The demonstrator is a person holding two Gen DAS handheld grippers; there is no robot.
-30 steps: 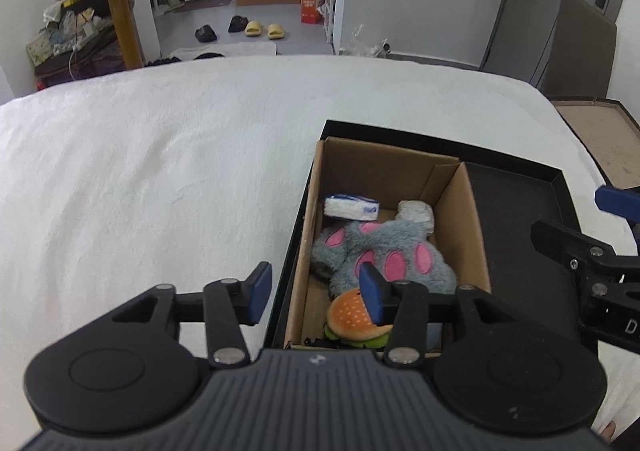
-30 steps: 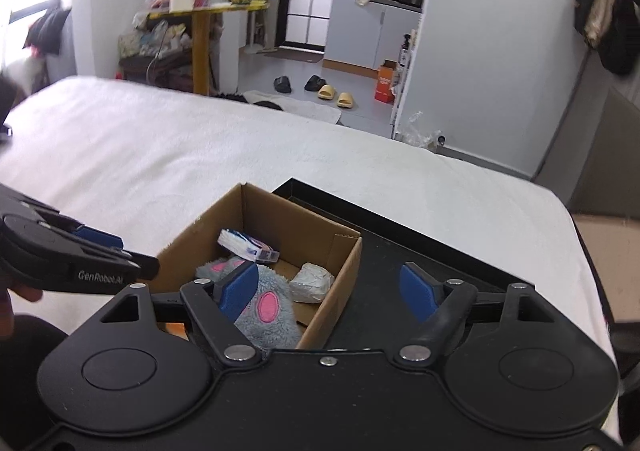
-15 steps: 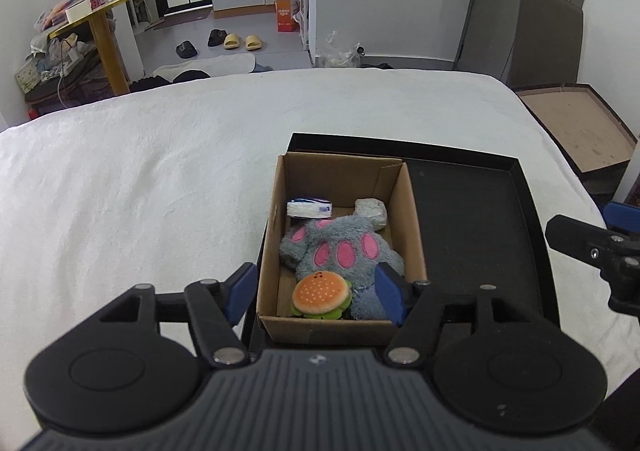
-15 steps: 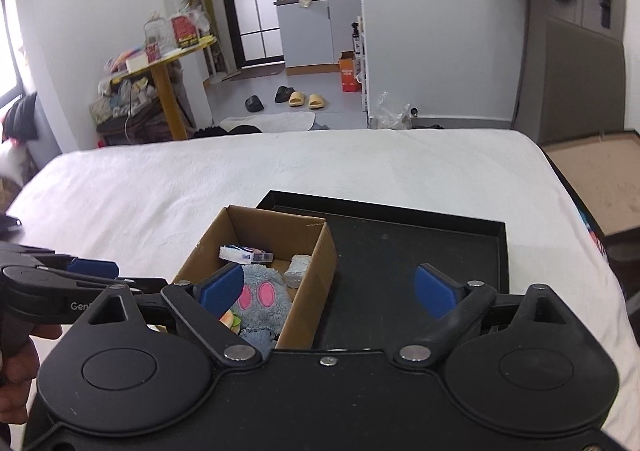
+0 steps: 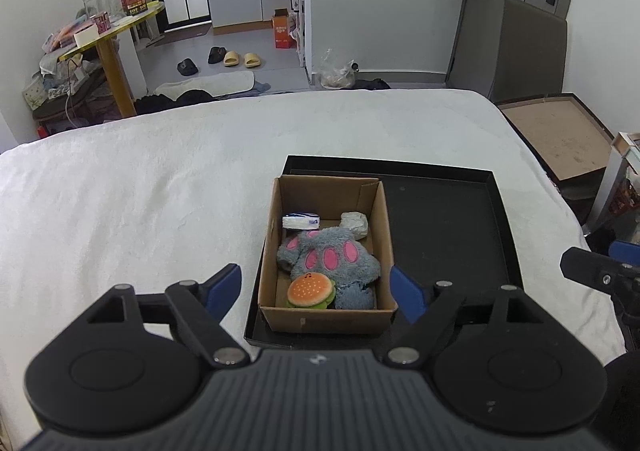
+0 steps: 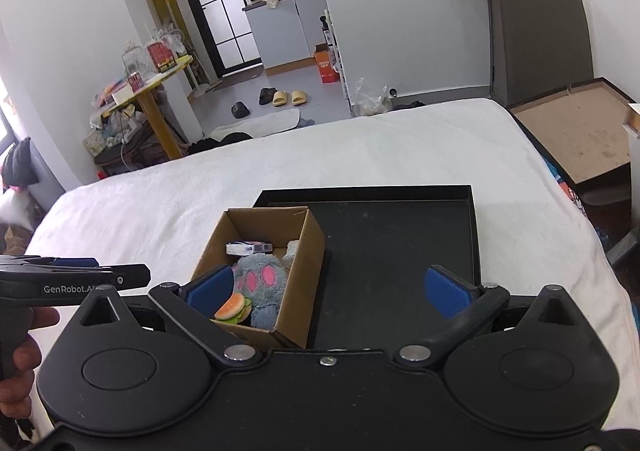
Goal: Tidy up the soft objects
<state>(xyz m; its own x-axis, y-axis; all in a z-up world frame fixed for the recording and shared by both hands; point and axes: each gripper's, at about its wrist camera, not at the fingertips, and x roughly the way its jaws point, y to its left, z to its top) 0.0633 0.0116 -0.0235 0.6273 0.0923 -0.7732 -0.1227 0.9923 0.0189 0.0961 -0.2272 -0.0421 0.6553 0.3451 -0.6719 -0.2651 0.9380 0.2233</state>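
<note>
Left wrist view looks down on a wide bed (image 5: 140, 187) covered in a white, nubbly blanket. Near its right edge sits a shallow black tray (image 5: 444, 235) with low straight walls and a matte floor. A brown corrugated cardboard box (image 5: 382, 235), rectangular and open-topped, stands in the tray's left half, against the left wall.

Inside the box, a fluffy grey plush paw (image 5: 330, 257) with pink oval pads fills the middle. A round plush burger (image 5: 311, 290), orange dotted bun over a green frill, lies in the near left corner, touching the paw. At the far end a small flat tissue pack (image 5: 301, 221), white with blue print, lies on the left, and a crumpled whitish wad (image 5: 355, 223) sits in the far right corner.

The left gripper (image 5: 316, 289) hangs above the near end of the box, its blue ribbed pads (image 5: 224, 285) spread wide to either side and holding nothing. The right gripper (image 6: 328, 289) is likewise spread wide and empty, with textured blue pads (image 6: 446, 291); it hangs over the near part of the tray, one pad over the box, the other over bare tray floor. In the right wrist view, the person's left hand (image 6: 18, 367) shows at the left edge, wrapped around the other gripper's black handle.
</note>
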